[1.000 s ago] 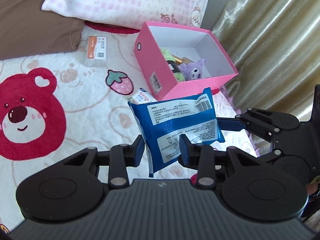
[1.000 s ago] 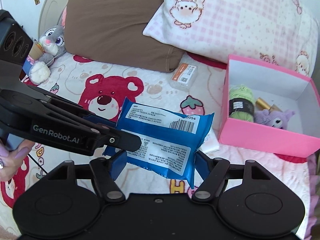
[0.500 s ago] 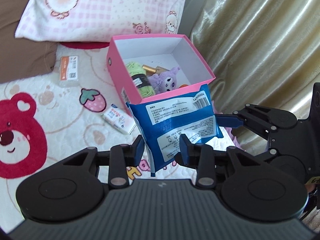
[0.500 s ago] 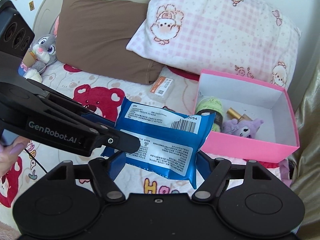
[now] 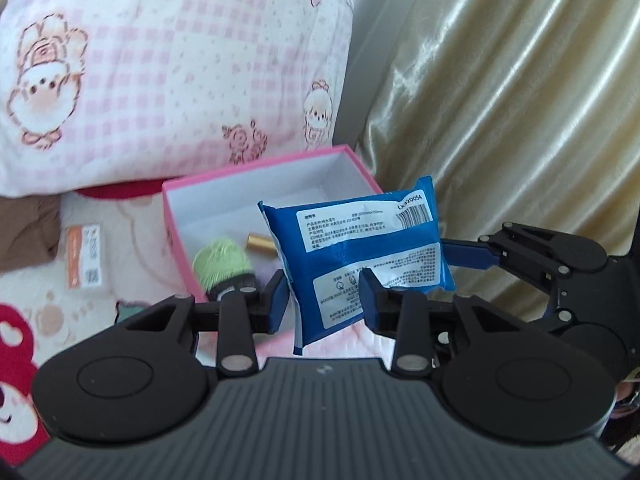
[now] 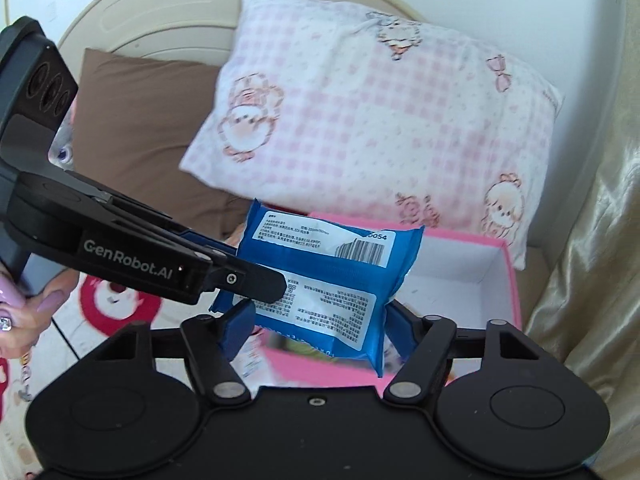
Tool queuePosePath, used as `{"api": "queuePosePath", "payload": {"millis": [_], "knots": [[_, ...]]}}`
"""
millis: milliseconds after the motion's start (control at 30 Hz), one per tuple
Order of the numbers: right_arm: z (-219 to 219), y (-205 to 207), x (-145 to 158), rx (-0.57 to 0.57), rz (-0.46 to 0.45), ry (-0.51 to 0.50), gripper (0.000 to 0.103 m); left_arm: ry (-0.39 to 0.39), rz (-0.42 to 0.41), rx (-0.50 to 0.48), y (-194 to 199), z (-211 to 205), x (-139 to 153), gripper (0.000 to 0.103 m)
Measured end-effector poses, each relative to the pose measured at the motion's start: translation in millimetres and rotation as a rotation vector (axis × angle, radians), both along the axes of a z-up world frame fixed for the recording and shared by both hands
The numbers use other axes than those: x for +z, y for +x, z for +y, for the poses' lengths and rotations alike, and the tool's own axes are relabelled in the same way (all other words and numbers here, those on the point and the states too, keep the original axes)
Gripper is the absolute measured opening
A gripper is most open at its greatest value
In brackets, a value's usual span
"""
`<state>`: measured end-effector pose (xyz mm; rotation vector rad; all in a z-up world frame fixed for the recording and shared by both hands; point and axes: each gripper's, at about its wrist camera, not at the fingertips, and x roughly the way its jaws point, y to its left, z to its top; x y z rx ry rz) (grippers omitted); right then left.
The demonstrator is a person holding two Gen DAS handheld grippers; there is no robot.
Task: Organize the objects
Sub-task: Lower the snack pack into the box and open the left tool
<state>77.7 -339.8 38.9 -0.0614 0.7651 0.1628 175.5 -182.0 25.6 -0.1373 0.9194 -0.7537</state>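
Both grippers have carried the pack over the box: left gripper clamps it, right gripper is closing around it; drop seems imminent.

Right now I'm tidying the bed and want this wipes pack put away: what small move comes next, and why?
Probably carry the blue wipes pack a little further over the pink box, then lower it in. The left tongs pinch its edge; the right tongs are closing around it. It hangs above the near rim, and the white floor beside the green yarn looks free.
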Motion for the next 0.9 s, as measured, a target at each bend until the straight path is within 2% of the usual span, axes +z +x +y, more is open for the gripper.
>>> {"api": "queuePosePath", "payload": {"millis": [33,100,167,200,233,400,667,900], "knots": [[-8,9,-2,-0.005,-0.005,-0.009,0.070,-0.004,0.013,0.000,12,-8,-5,0.035],[-23,30,-10,-0.019,0.008,-0.013,0.060,-0.006,0.058,0.030,38,-23,-20,0.036],[-42,51,-20,-0.050,0.036,0.014,0.057,-0.004,0.089,0.040,59,-39,-38,0.036],[-50,61,-27,-0.066,0.051,0.015,0.049,-0.002,0.097,0.057,68,-46,-45,0.036],[-57,72,-34,-0.084,0.062,0.014,0.048,0.006,0.109,0.061,77,-54,-53,0.036],[-80,114,-77,-0.133,0.137,-0.020,0.032,0.045,0.076,0.109,108,-83,-85,0.036],[-95,162,-130,-0.177,0.219,-0.010,0.031,0.079,0.091,0.159,144,-98,-135,0.035],[-92,178,-156,-0.176,0.226,-0.068,0.031,0.140,0.096,0.155,155,-106,-150,0.036]]}}
